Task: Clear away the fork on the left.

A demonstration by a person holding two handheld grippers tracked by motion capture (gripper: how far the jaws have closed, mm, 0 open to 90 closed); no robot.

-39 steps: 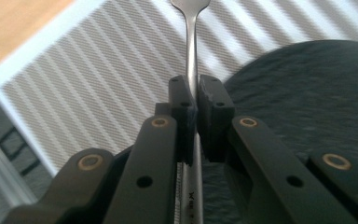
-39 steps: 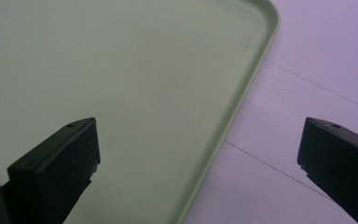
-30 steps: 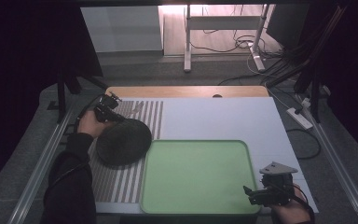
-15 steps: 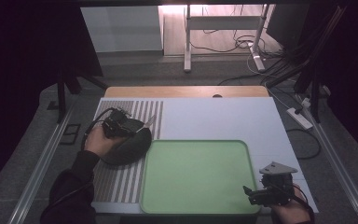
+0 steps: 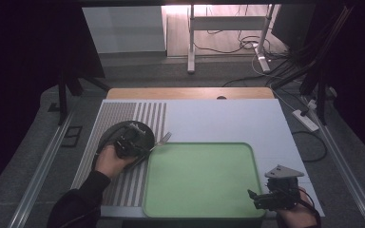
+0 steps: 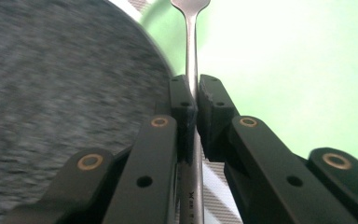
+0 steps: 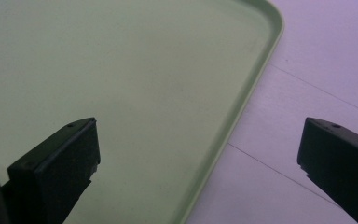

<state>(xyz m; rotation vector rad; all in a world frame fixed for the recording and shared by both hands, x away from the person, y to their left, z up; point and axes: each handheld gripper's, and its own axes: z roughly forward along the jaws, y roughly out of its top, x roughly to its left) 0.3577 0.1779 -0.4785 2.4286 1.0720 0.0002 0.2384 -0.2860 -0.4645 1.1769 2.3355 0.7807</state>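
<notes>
Left tool (image 6: 196, 100) has its jaws closed on the handle of a metal fork (image 6: 191, 56), which runs straight out ahead of it between the pads, the tines pointing away toward the green tray (image 5: 204, 180). Just to this tool's left, seen from its own camera, lies a dark speckled plate (image 6: 60, 79), its rim passing close under the jaws. From above, the left tool (image 5: 132, 138) sits over that plate (image 5: 111, 133) on the striped mat, with the fork (image 5: 161, 140) reaching past the plate's edge toward the tray. Right tool (image 5: 259, 198) is wide open and holds nothing, hovering over the tray's near right corner (image 7: 242, 107) on the worktop (image 5: 218, 118).
</notes>
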